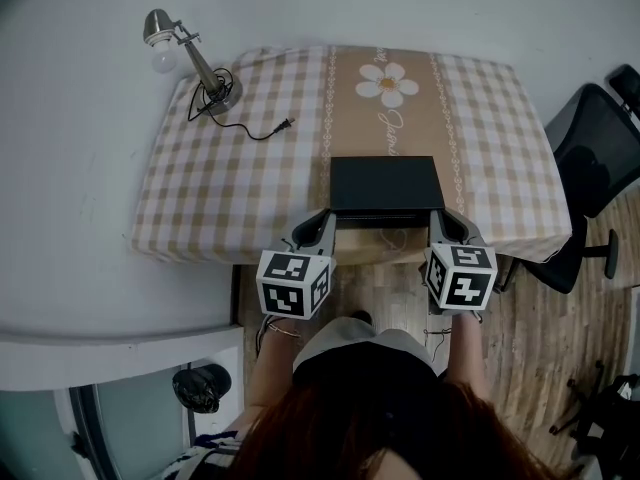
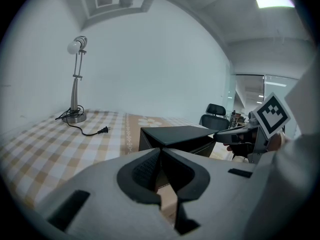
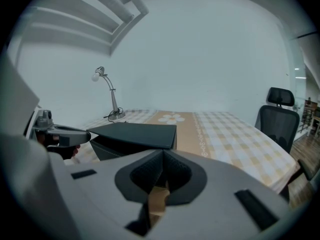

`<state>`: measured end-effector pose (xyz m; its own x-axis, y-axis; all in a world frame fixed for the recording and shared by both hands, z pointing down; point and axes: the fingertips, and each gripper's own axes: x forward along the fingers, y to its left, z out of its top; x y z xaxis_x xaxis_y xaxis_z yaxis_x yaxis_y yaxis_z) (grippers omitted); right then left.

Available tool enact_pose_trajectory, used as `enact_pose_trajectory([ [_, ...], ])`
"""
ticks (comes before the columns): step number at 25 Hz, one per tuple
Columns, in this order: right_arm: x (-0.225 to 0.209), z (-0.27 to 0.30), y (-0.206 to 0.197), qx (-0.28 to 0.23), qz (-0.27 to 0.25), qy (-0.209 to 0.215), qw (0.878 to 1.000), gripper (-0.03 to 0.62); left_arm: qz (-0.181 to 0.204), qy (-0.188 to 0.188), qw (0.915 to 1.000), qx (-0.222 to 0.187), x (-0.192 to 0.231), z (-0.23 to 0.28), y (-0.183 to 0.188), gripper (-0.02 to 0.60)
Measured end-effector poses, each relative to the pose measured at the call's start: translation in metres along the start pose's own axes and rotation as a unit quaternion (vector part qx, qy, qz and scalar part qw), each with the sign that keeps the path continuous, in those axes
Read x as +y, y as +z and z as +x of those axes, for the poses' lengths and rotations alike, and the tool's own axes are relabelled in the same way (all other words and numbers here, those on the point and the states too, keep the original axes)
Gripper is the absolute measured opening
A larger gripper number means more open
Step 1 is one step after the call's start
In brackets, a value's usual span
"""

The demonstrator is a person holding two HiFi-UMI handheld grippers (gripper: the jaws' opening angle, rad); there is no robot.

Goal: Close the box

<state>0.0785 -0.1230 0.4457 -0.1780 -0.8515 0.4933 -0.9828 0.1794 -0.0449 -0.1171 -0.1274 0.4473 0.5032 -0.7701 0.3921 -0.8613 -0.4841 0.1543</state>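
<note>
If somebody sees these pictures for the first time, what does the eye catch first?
The black box stands out first, dark against the checked tablecloth near the table's front edge, its lid not fully down. The left gripper and right gripper sit at its near corners, fingers together. A desk lamp stands at the far left corner.

The person holds out the grey plastic left gripper and the grey plastic right gripper, each with a black-and-white marker cube at its back. The 2 grippers are level with each other, well apart, and both point away from the body. In the left gripper view the 2 dark jaws touch at their tips. In the right gripper view the 2 jaws also meet. The bare left forearm and the bare right forearm reach forward.
</note>
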Motion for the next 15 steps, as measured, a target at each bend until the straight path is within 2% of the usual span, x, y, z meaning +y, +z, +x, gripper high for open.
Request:
enact_pose_trajectory([
  [15, 0.0062, -0.0045, -0.007, 0.005, -0.004, 0.019, 1.0, 0.018, 0.001, 0.015, 0.9999, 0.004, -0.0017, -0.0046, -0.0054, 0.029],
])
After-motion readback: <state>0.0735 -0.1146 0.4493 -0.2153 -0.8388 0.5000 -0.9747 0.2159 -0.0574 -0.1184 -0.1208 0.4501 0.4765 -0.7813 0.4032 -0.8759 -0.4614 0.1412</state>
